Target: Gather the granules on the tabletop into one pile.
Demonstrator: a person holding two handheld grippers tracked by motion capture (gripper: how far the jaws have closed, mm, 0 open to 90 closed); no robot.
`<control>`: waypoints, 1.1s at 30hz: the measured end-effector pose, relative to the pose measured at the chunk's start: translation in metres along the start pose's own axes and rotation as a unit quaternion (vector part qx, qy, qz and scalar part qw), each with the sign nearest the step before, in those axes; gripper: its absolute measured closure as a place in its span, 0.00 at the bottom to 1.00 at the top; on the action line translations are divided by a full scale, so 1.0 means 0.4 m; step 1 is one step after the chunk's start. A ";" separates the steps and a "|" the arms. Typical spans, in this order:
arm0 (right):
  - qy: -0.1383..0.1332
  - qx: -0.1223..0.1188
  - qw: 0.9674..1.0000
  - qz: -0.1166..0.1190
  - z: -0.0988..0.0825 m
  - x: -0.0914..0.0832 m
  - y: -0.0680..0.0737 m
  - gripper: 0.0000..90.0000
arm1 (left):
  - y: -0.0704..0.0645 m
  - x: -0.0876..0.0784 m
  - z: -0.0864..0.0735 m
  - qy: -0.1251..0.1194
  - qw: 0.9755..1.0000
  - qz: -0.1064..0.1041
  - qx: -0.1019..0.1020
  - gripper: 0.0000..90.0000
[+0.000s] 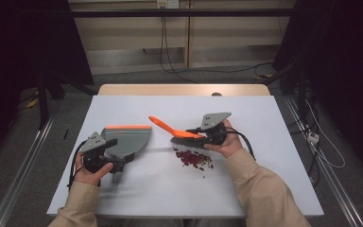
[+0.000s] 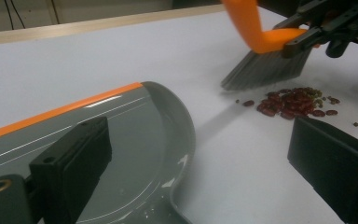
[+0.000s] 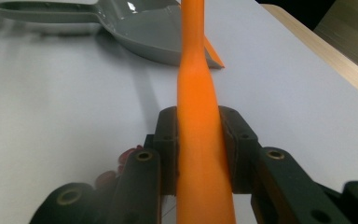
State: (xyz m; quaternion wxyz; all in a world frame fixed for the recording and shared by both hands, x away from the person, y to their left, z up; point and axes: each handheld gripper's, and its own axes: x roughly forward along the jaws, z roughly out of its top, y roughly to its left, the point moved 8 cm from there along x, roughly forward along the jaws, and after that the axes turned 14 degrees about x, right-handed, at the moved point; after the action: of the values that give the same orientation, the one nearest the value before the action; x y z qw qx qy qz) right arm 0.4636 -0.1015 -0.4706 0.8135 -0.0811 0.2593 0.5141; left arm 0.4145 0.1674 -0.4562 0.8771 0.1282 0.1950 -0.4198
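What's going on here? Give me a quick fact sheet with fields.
Surface: white table
Left gripper: open, jaws either side of the grey dustpan
Right gripper: shut on the orange brush
Spill: red beans, in a pile beside the bristles
Dustpan: flat on the table, holds no beans
Likely next: sweep beans toward the dustpan

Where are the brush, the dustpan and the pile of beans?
Brush point(image 1: 170, 128): high view, on its orange handle.
Dustpan point(image 1: 130, 139): high view, on the grey pan floor.
Pile of beans point(image 2: 291, 101): left gripper view, on the middle of the red heap.
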 end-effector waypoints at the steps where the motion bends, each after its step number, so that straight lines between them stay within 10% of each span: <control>1: 0.003 -0.003 1.000 0.000 0.003 0.009 -0.004 0.79 | 0.001 0.000 0.000 0.000 1.000 0.001 0.000 0.07; 12: 0.022 -0.022 0.999 0.031 0.023 0.068 0.017 0.79 | 0.009 -0.009 0.000 -0.004 1.000 0.003 -0.003 0.07; 19: 0.035 -0.036 0.997 0.056 0.000 0.025 0.046 0.79 | 0.011 -0.012 -0.002 -0.004 1.000 0.005 -0.004 0.07; 33: 0.010 -0.011 0.999 0.031 -0.012 -0.048 0.040 0.79 | 0.003 -0.005 -0.002 -0.001 1.000 -0.001 0.001 0.07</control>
State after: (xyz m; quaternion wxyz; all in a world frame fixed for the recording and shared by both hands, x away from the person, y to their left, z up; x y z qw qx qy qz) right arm 0.4415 -0.1114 -0.4628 0.7932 -0.0873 0.2645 0.5415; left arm 0.4141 0.1697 -0.4560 0.8767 0.1281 0.1941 -0.4210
